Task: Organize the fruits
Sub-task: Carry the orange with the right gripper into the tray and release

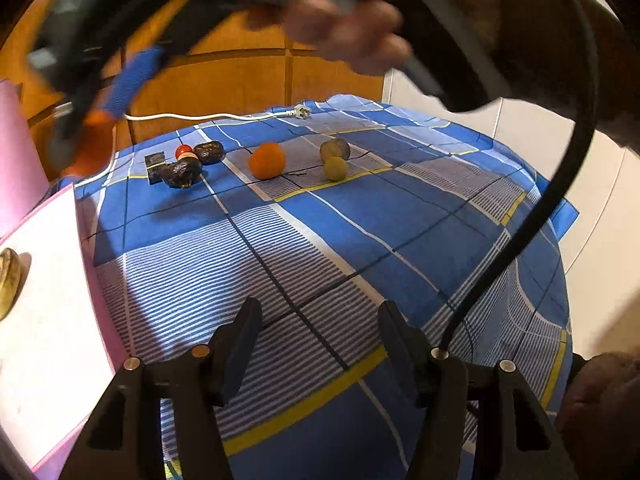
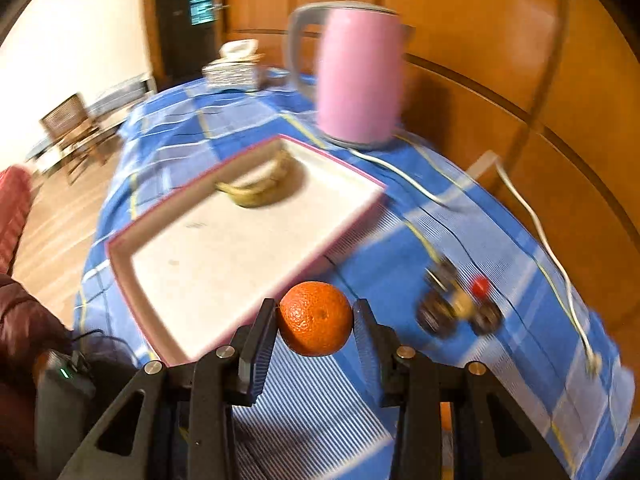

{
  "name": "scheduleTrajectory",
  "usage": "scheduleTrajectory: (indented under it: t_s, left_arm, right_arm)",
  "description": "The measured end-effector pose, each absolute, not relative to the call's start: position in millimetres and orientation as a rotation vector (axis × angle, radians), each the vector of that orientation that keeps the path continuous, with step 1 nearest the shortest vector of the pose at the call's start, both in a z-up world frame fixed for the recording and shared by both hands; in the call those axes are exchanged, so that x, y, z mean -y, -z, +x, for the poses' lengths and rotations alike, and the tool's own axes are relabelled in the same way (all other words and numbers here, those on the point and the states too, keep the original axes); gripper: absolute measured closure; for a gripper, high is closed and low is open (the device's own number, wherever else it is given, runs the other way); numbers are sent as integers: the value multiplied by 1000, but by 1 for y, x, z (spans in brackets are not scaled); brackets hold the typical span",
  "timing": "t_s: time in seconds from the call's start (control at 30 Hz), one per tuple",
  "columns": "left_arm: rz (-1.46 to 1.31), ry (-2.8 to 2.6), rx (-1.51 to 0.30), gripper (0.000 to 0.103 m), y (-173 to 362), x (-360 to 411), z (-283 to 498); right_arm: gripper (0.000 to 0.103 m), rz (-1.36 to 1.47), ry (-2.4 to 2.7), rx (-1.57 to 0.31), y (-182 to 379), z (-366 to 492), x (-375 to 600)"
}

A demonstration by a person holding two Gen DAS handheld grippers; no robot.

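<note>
The right gripper (image 2: 315, 316) sits low in the centre of its own view with both black ribbed pads pressed to the sides of a round, pebbly-skinned orange (image 2: 315, 319), which hangs clear above the blue, white and yellow checked tablecloth (image 2: 400, 272). Just beyond the fruit, up and to the left, lies a shallow white rectangular tray with a pink rim (image 2: 248, 252), and toward its far end rests a yellow, curved banana (image 2: 260, 188). Behind the tray, at the top centre, stands a pink electric kettle with a grey handle (image 2: 360, 80), its white power cord (image 2: 532, 216) trailing down the right side of the cloth. At the lower right a blurred cluster of dark fruits with 1 small red one (image 2: 460, 304) sits on the cloth. The left gripper (image 1: 320, 344), at the bottom of its own view, has its 2 black fingers spread apart with nothing between them, only striped cloth below. Farther up that frame a second orange (image 1: 267, 161) lies on the cloth, with 2 greenish-brown round fruits (image 1: 335, 158) touching each other to its right and the dark cluster to its left. The tray's pink edge and a bit of banana show at the left border. The blurred right hand (image 1: 352, 20) and its tool cross the top.
</note>
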State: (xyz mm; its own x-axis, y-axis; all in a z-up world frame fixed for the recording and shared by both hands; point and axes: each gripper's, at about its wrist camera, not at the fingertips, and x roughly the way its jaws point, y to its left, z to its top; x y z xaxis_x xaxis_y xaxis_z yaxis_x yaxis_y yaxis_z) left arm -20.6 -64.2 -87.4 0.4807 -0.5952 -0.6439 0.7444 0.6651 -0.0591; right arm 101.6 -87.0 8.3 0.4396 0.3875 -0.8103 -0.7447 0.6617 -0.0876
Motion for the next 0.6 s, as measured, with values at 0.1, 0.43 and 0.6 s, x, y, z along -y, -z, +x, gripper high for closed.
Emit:
scheduleTrajectory:
  t_s: [0.1,0.43,0.6]
  left_arm:
    - [242,832,-679,43,88,64,-22]
    - [238,834,-671,43,90,62,-22]
    - [239,833,-671,43,90,62,-23]
  right_arm:
    - [65,-531,-806,-860,-6,106,57]
    - [64,-634,-880,-930,36,141,-5]
    - [63,-594,-842,-977,52,161,-11]
